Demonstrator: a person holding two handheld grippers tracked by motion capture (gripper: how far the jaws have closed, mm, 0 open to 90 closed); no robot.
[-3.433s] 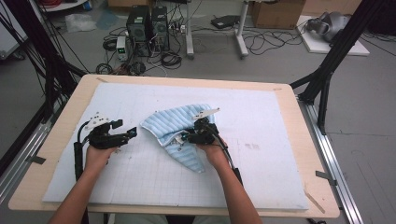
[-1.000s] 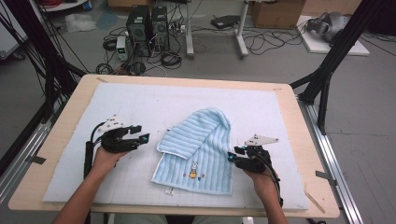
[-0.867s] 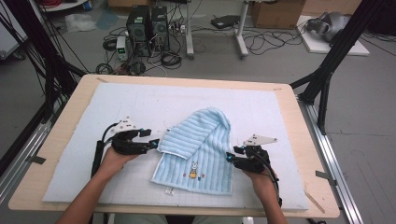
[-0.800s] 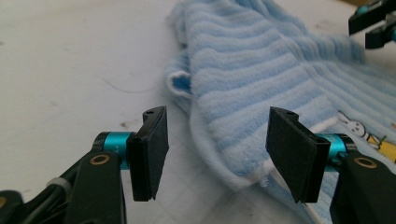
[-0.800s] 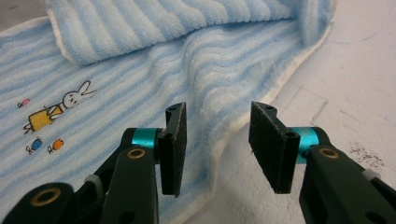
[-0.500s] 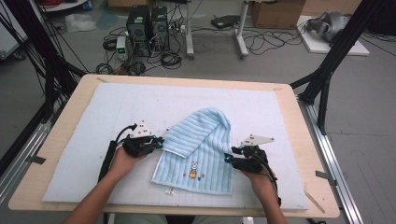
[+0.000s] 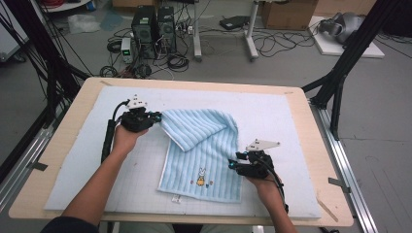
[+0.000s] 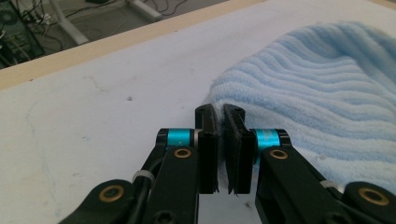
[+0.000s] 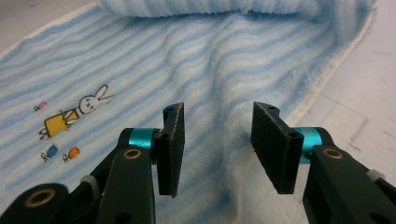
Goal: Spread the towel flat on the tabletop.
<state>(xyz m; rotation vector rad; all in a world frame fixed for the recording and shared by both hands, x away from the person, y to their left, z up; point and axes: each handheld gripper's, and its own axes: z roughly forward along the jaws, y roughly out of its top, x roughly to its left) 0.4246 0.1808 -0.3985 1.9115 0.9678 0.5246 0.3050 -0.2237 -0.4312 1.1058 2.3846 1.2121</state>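
**A:** Item one, towel [image 7: 204,155]. Where does it lie?

**B:** Pale blue, ribbed, with a rabbit motif [image 7: 200,175] near your edge. It lies on the white mat [image 7: 272,111] that covers the surface [image 7: 311,213]. The near half is flat. The far left corner is raised and curled over toward your left tool [image 7: 154,118].

**A:** Item two, left tool. Condition?

**B:** Its jaws have just been closing and now stand almost together. In the left gripper view the towel's far left hem meets the tips, so it looks clamped on that corner, though the bite is thin.

**A:** Item three, right tool [image 7: 233,165]?

**B:** Its jaws have just been opening and are now parted. It sits low at the towel's right border, nearer your side. In the right gripper view the cloth and its cream hem run under the gap, with the pads [image 9: 170,144] not pressing on anything.

**A:** Step in hand?

**B:** Judged: a fold or spread is being set up. One corner is taken and the second hold is not yet made.

**A:** What does the next move call for?

**B:** Lower your right tool onto the hem and close on a single layer. Check that your left grip has real cloth in it. Then move both corners together and keep the edge between them taut, so the towel does not bunch or slip free.
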